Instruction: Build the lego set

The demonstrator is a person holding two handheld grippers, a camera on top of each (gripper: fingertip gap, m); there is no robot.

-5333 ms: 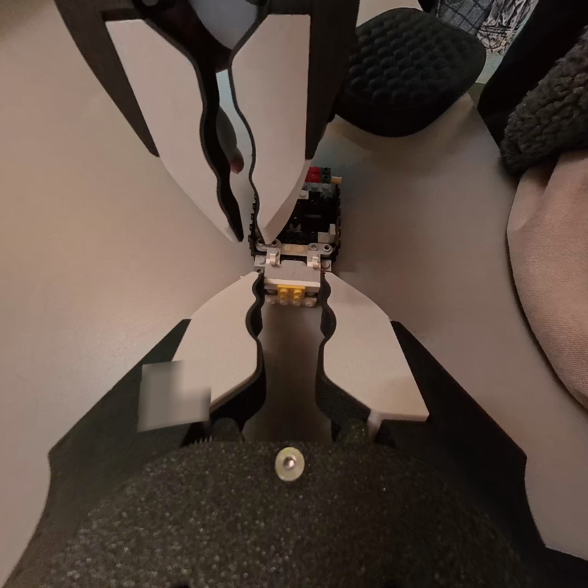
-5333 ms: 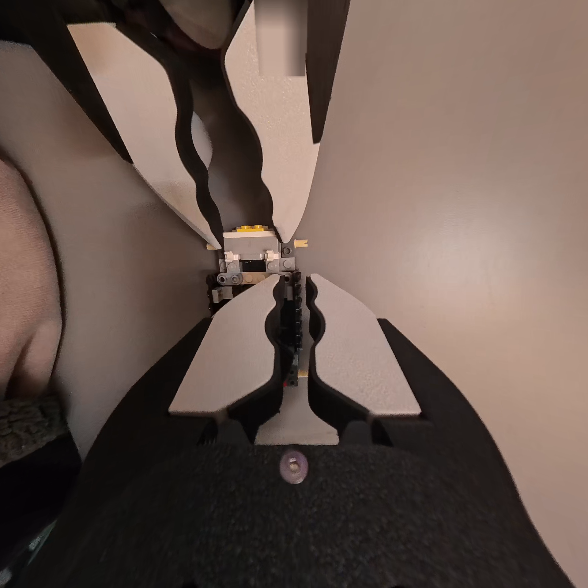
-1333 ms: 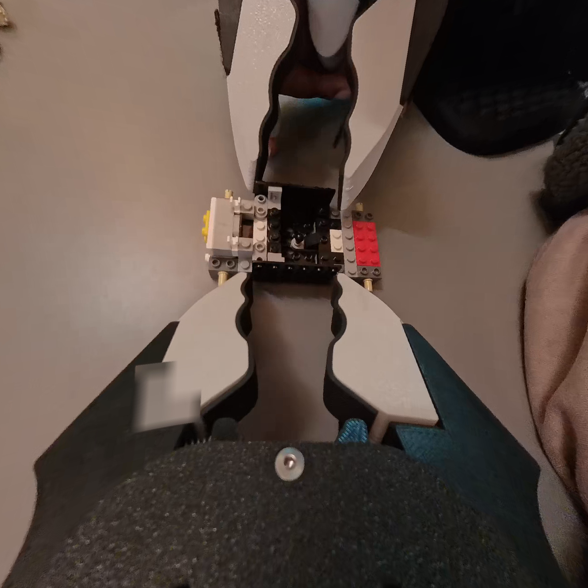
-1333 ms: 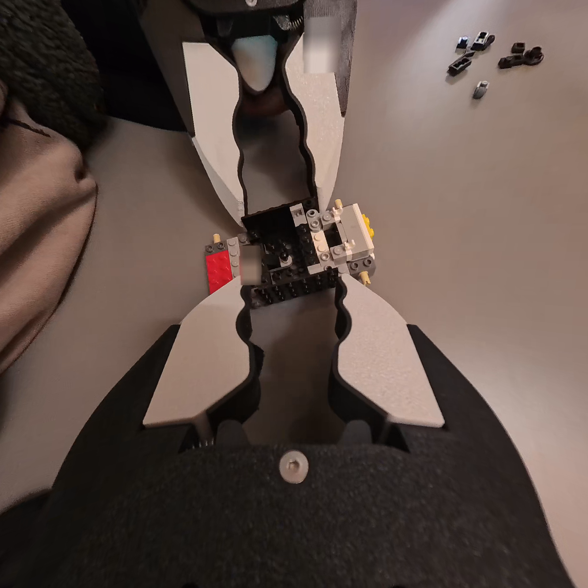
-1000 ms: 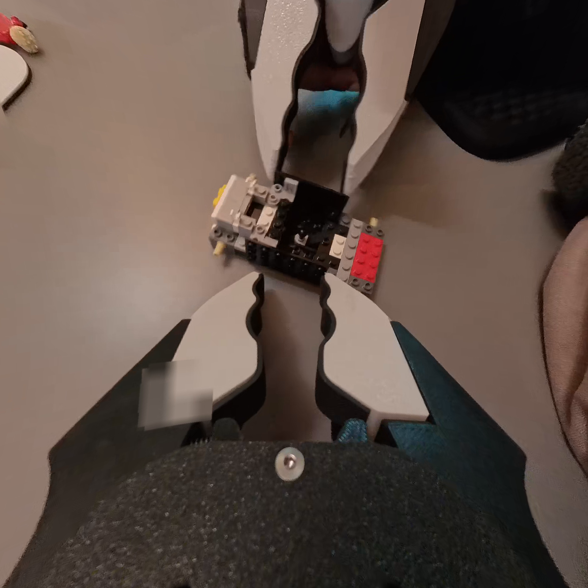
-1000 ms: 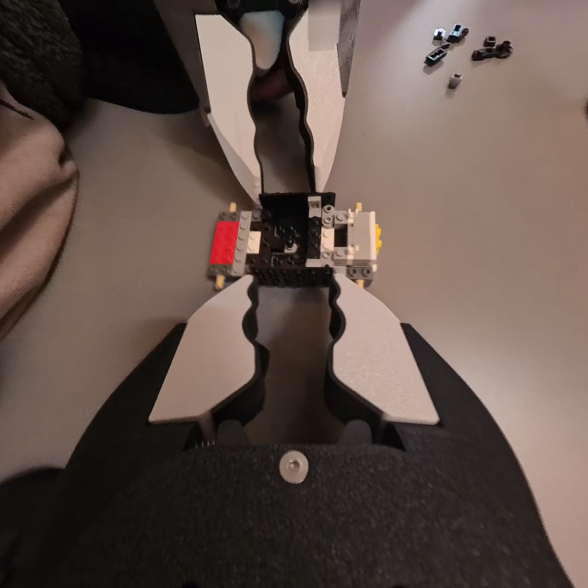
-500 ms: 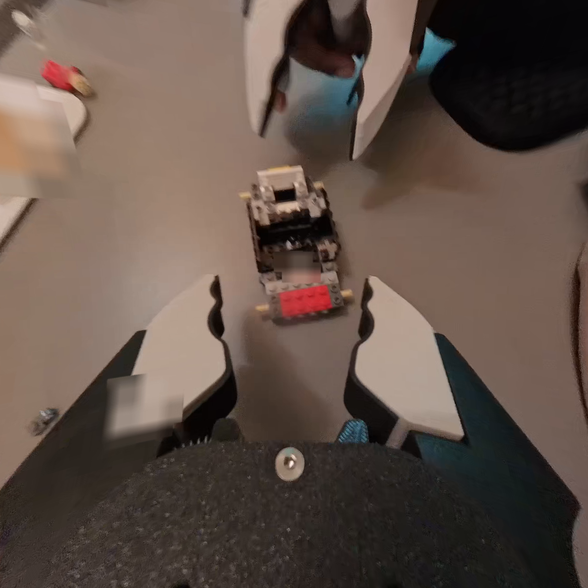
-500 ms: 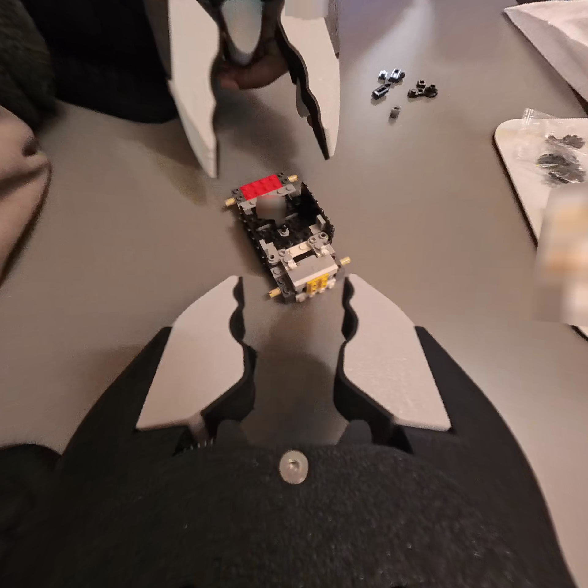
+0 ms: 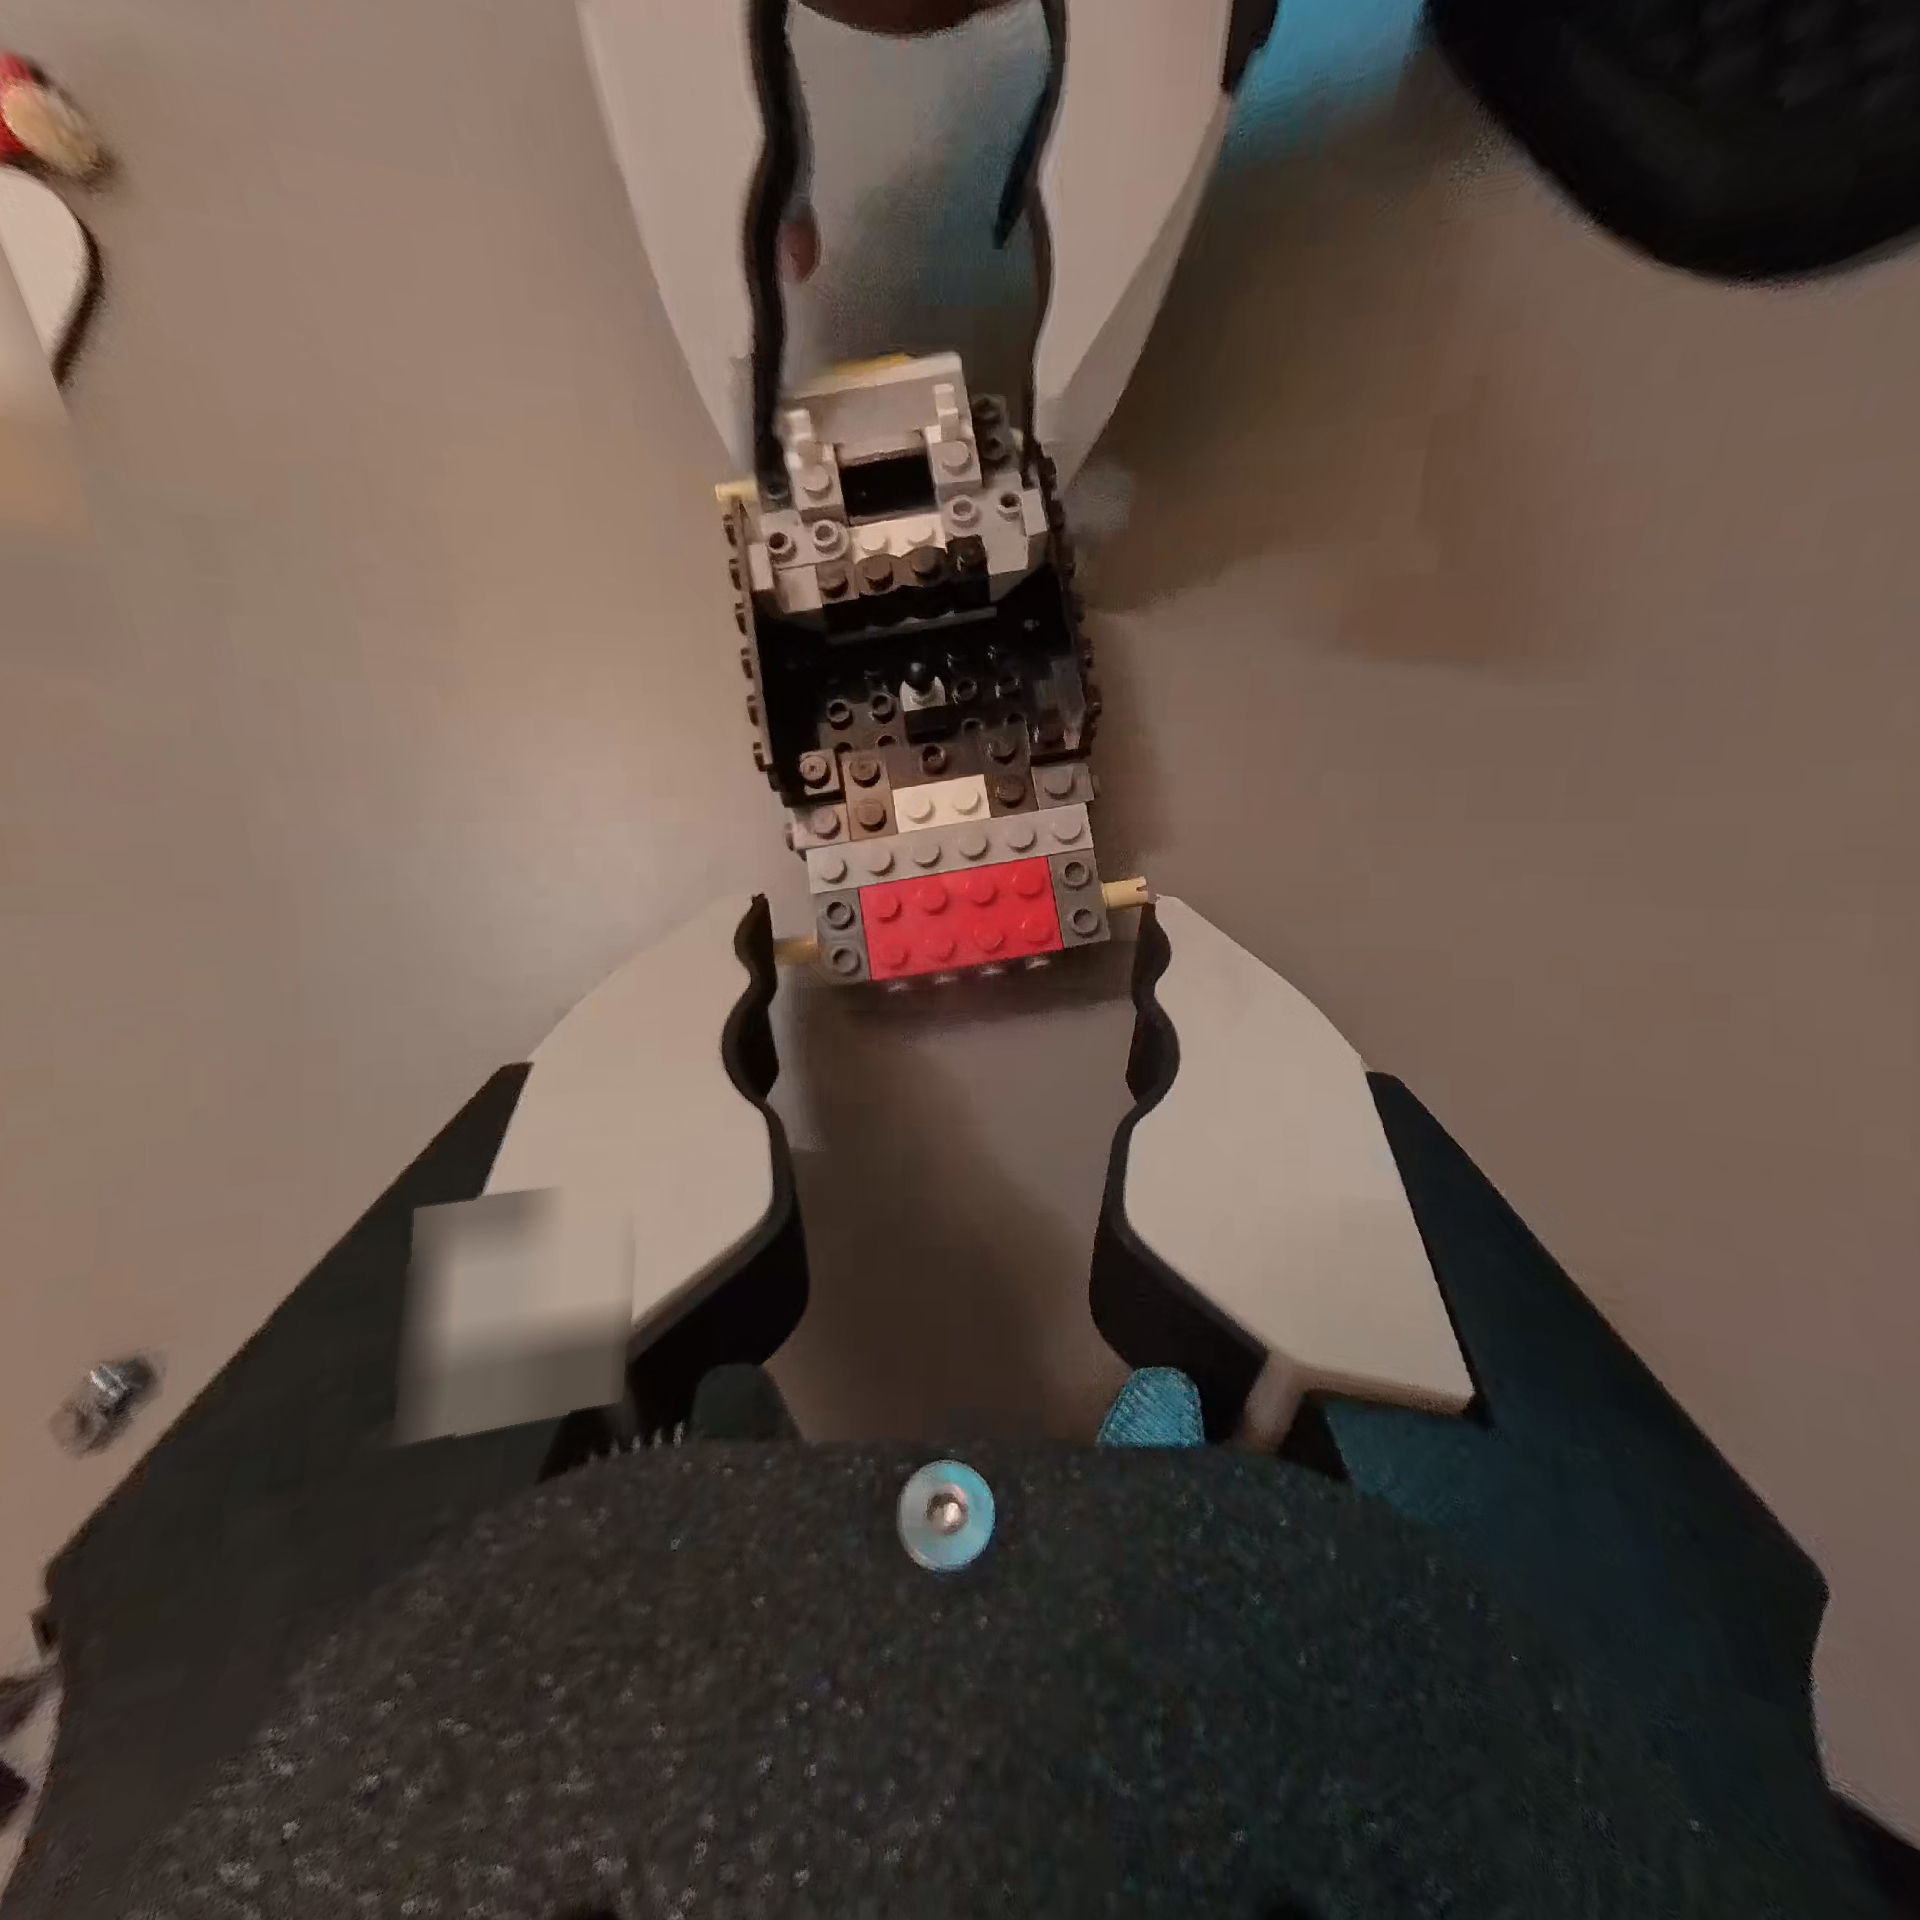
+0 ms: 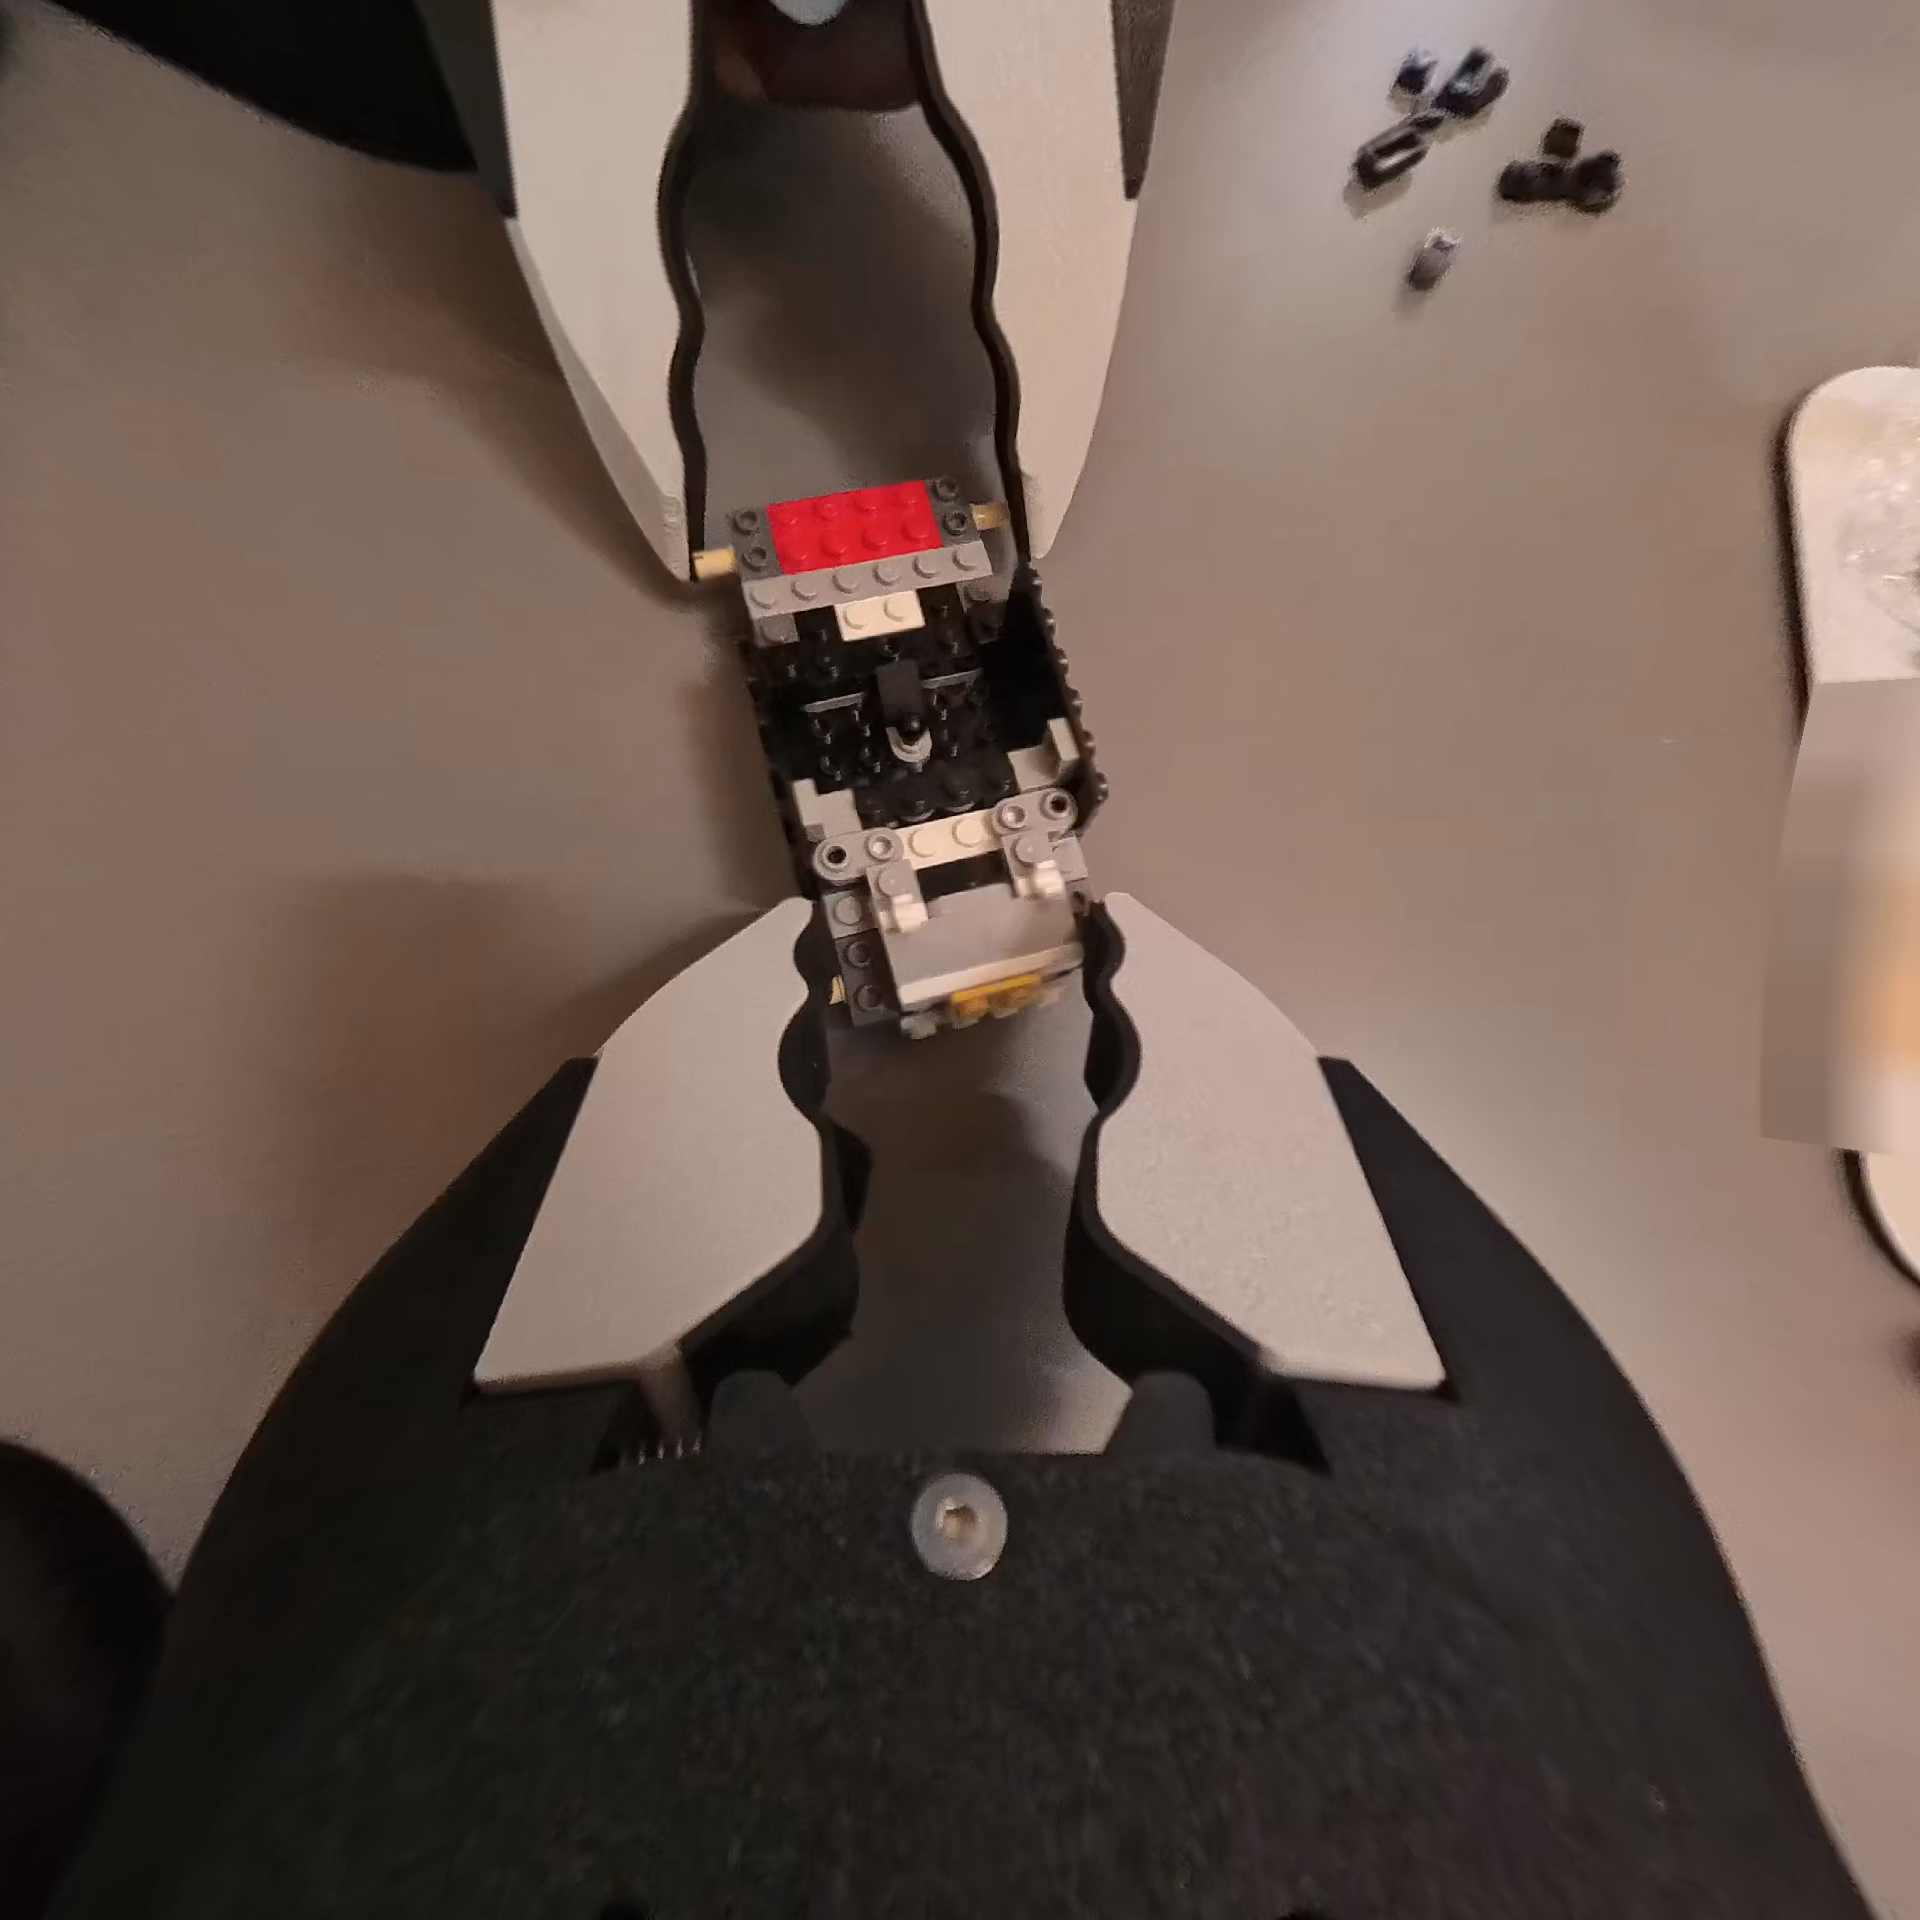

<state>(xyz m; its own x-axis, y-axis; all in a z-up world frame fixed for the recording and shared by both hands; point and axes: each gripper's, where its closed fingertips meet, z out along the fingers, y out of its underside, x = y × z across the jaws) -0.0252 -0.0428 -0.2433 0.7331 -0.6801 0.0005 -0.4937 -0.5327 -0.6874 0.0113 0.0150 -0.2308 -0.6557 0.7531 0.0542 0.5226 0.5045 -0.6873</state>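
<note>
We hold a half-built lego vehicle (image 9: 914, 686) of black, grey and white bricks, red plate at one end and yellow brick at the other, lengthwise between our two tools on a plain grey-beige tabletop (image 9: 364, 675). Our left gripper (image 9: 951, 920), white-faced fingers with wavy black pads, stands spread about the red-plated end, its fingertips just beside the tan axle pins that jut from each side; we cannot tell whether they touch. Our right gripper (image 10: 951, 925), likewise parted, flanks the grey-and-yellow end, its pads close against the model's sides, not plainly clamped. From the right wrist, a scatter of small dark loose lego pieces (image 10: 1475, 135) lies far off to the right, well apart from the build, and a white rounded tray (image 10: 1849, 540) sits at the right edge.
</note>
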